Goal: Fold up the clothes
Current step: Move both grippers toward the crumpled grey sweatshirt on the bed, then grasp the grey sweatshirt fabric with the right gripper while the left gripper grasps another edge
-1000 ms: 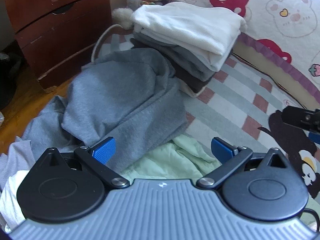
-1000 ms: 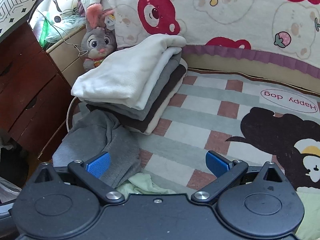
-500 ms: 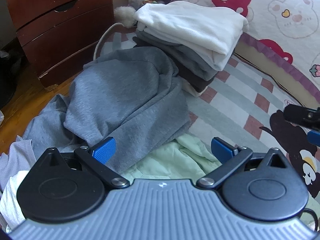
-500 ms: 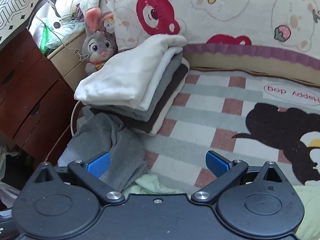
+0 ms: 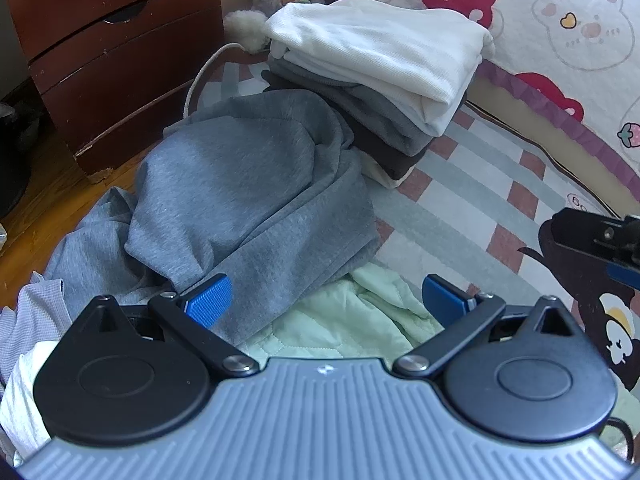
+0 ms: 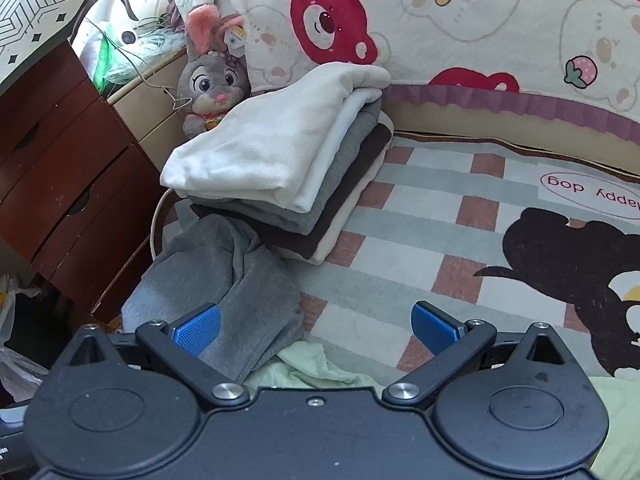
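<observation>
The left gripper (image 5: 325, 300) hangs over the near edge of the bed with its blue-padded jaws spread wide and nothing between them; beneath it a crumpled grey sweatshirt (image 5: 248, 196) lies heaped on the checked bedspread (image 5: 472, 200), its lower hem draped over a pale green quilted garment (image 5: 352, 320) that pokes out from underneath. To the left of the grey heap, at the bed's edge, a lighter blue-grey piece (image 5: 80, 248) and something white (image 5: 20, 392) are bunched together, partly hidden by the gripper's body. The right gripper (image 6: 316, 326) is likewise spread open and empty, held above the same corner of the bed; its left pad sits over the grey sweatshirt (image 6: 216, 276) and the green garment (image 6: 308, 364) shows just below the jaws. From the left wrist view, the tip of the right gripper (image 5: 596, 236) juts in at the right edge, well apart from the clothes. Behind the grey sweatshirt and touching it stands a neat stack of folded clothes (image 6: 280, 160), white on top, then grey, dark brown and cream at the bottom. A plush rabbit (image 6: 212, 80) leans beside the stack against a bear-printed quilt (image 6: 460, 20), and a dark wooden dresser (image 5: 112, 48) stands on the floor to the left of the bed.
</observation>
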Available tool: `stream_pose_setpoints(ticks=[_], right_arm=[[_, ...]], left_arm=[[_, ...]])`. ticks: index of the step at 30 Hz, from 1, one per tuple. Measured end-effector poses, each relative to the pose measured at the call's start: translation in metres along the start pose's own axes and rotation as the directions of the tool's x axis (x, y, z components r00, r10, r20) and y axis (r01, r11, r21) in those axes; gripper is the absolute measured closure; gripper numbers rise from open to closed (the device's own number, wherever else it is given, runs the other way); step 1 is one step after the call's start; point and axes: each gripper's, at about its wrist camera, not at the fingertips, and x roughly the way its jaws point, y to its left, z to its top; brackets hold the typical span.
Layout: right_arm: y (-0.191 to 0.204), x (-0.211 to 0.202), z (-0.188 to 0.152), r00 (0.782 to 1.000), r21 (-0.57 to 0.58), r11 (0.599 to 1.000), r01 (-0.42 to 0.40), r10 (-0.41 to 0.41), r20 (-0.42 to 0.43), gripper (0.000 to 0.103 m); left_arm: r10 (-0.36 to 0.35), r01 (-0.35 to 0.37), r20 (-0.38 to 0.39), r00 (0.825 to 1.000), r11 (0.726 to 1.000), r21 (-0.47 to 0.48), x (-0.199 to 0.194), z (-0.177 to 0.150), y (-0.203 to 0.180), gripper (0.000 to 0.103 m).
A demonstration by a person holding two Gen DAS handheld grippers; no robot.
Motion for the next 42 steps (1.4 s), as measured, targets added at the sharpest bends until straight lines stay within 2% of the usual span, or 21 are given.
stream_pose_setpoints(ticks=[3,7,12,14,15,17,18,19,21,23,25,27,30,33,34,35,36,37,38,40,42], right_arm=[[0.002,-0.006,0.001,0.998,0.002,0.998,-0.058,0.057,0.032,0.0],[0.005,-0.006,-0.001,0.986,-0.056,0.987,-0.148,0.151,0.064,0.002],[0.02,0.002,-0.006,0.986,-0.197,0.97,-0.142,0.156,0.061,0.002],[0.029,0.007,-0.008,0.986,-0.272,0.952,-0.137,0.159,0.059,0.002],[0.032,0.012,-0.008,0.986,-0.299,0.945,-0.136,0.158,0.05,0.002],[0.036,0.033,-0.007,0.988,-0.307,0.94,-0.15,0.157,0.0,0.002],[0.037,0.044,-0.006,0.984,-0.288,0.941,-0.179,0.174,-0.044,0.002],[0.036,0.054,-0.007,0.973,-0.254,0.94,-0.229,0.213,-0.089,0.003],[0.031,0.071,-0.013,0.926,-0.142,0.921,-0.363,0.339,-0.167,0.009],[0.028,0.09,-0.02,0.898,-0.056,0.911,-0.408,0.389,-0.206,0.014],[0.027,0.11,-0.025,0.896,-0.019,0.917,-0.398,0.385,-0.223,0.022],[0.026,0.128,-0.026,0.893,0.037,0.917,-0.396,0.394,-0.219,0.023],[0.028,0.155,-0.021,0.89,0.117,0.914,-0.389,0.406,-0.208,0.022],[0.034,0.186,-0.013,0.905,0.143,0.926,-0.348,0.372,-0.204,0.013],[0.037,0.196,-0.009,0.911,0.147,0.93,-0.336,0.36,-0.199,0.013],[0.038,0.203,-0.006,0.916,0.156,0.932,-0.327,0.353,-0.19,0.012],[0.039,0.209,-0.002,0.919,0.17,0.931,-0.324,0.352,-0.176,0.011],[0.04,0.215,0.001,0.923,0.185,0.929,-0.321,0.35,-0.161,0.008],[0.04,0.222,0.004,0.924,0.2,0.926,-0.32,0.351,-0.151,0.004],[0.04,0.238,0.01,0.925,0.221,0.926,-0.305,0.343,-0.164,0.003],[0.042,0.249,0.013,0.936,0.214,0.938,-0.272,0.31,-0.169,0.003]], left_arm=[[0.0,0.0,0.008,1.0,1.0,-0.005,0.002,-0.002,0.003,0.0],[-0.005,0.008,0.057,0.998,0.998,-0.063,0.011,-0.008,0.021,0.0],[0.099,-0.087,0.065,0.993,0.981,-0.173,0.036,-0.027,0.062,0.002],[0.109,-0.097,0.045,0.993,0.973,-0.211,0.048,-0.035,0.082,0.004],[0.112,-0.102,0.033,0.993,0.969,-0.224,0.055,-0.038,0.091,0.009],[0.138,-0.134,0.002,0.99,0.966,-0.222,0.068,-0.042,0.107,0.03],[0.167,-0.168,-0.021,0.986,0.967,-0.193,0.074,-0.042,0.111,0.046],[0.196,-0.2,-0.043,0.98,0.966,-0.162,0.079,-0.043,0.116,0.049],[0.193,-0.195,-0.026,0.981,0.97,-0.148,0.083,-0.045,0.127,0.052],[0.172,-0.176,-0.037,0.984,0.971,-0.162,0.087,-0.043,0.138,0.052],[0.144,-0.148,-0.031,0.989,0.97,-0.194,0.089,-0.039,0.148,0.052],[0.12,-0.122,-0.021,0.993,0.966,-0.228,0.09,-0.034,0.156,0.05],[0.127,-0.128,-0.019,0.992,0.958,-0.257,0.102,-0.025,0.164,0.047],[0.156,-0.156,-0.02,0.988,0.95,-0.269,0.115,-0.016,0.169,0.042],[0.161,-0.16,-0.022,0.987,0.948,-0.276,0.118,-0.014,0.17,0.044],[0.145,-0.144,-0.014,0.989,0.956,-0.256,0.122,-0.012,0.169,0.05],[0.129,-0.127,-0.006,0.992,0.964,-0.234,0.126,-0.01,0.168,0.069],[0.127,-0.125,-0.007,0.992,0.969,-0.211,0.13,-0.008,0.166,0.074],[0.124,-0.123,-0.013,0.992,0.969,-0.216,0.134,-0.008,0.168,0.074],[0.111,-0.112,-0.017,0.994,0.967,-0.227,0.139,-0.008,0.171,0.076],[0.093,-0.092,-0.007,0.996,0.966,-0.24,0.139,-0.009,0.175,0.076]])
